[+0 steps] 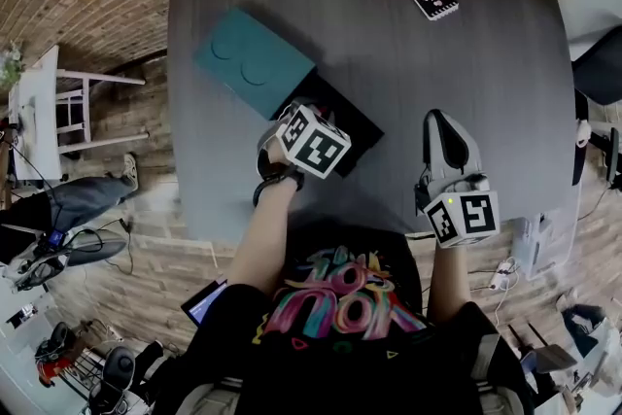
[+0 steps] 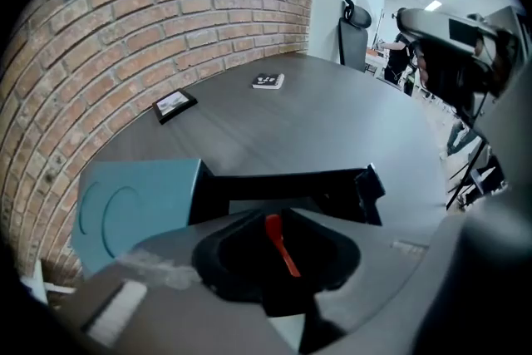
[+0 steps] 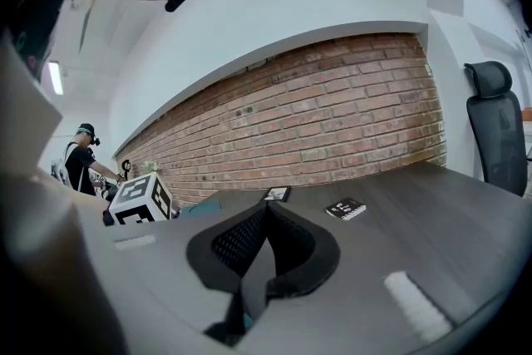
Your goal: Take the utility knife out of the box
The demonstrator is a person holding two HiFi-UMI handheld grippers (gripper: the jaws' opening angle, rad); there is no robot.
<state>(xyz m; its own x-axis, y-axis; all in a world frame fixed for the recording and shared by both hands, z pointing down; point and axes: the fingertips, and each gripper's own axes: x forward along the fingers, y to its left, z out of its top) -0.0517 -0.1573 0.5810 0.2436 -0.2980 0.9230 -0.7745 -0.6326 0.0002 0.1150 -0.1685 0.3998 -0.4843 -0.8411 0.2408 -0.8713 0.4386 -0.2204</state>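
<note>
- Left gripper (image 2: 278, 217) is clamped on the red utility knife (image 2: 283, 247), right above the open black box (image 2: 274, 183) (teal lid (image 2: 133, 208) alongside).
- Right gripper (image 3: 264, 210): jaws together, nothing between them.

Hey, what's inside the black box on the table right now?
Only a thin pale strip, apparently its floor, shows inside the black box. The left gripper, shut on the slim red utility knife, covers the rest.
</note>
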